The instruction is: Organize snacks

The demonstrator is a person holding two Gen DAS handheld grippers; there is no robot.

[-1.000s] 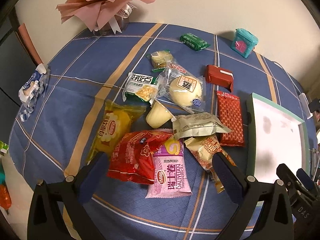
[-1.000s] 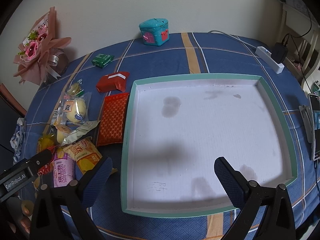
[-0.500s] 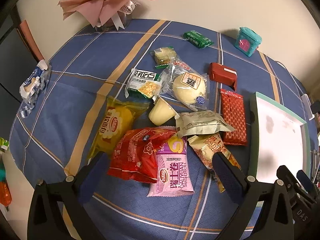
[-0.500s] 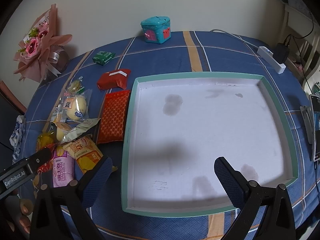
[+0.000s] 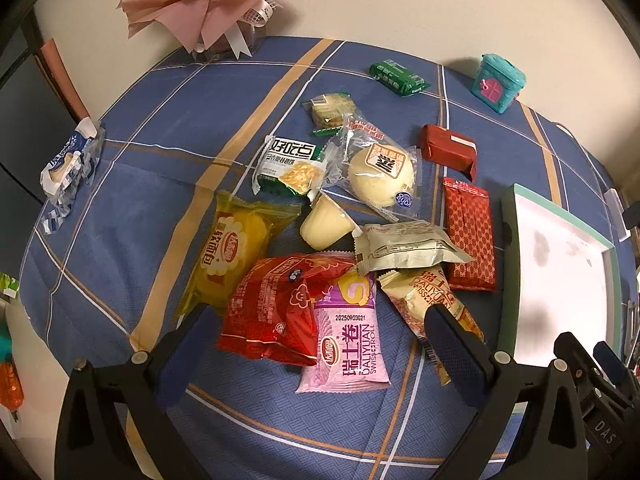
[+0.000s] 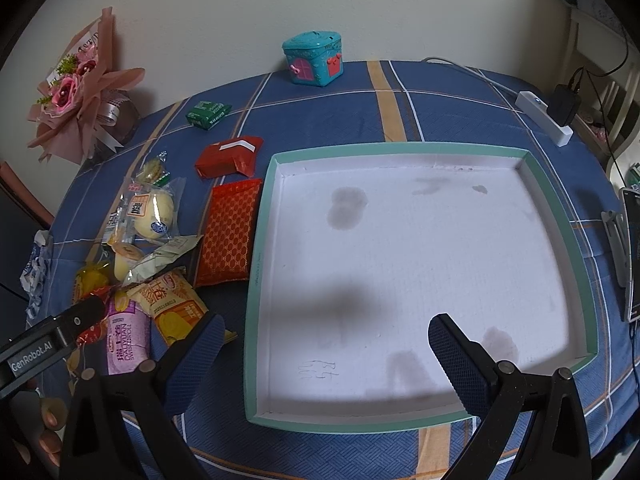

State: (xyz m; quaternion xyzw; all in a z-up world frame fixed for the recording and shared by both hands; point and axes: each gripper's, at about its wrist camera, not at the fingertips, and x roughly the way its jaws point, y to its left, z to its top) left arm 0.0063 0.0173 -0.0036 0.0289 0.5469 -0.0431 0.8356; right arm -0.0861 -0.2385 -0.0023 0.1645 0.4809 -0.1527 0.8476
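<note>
Blue plaid tablecloth (image 5: 168, 184) bears heaped, colourful snack packets (image 5: 344, 344).

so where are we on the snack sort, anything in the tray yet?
Nothing done: the tray holds no snacks. Both the left gripper and right gripper are open and hold nothing. All snacks left, including the pink Swiss roll and red pack.
</note>
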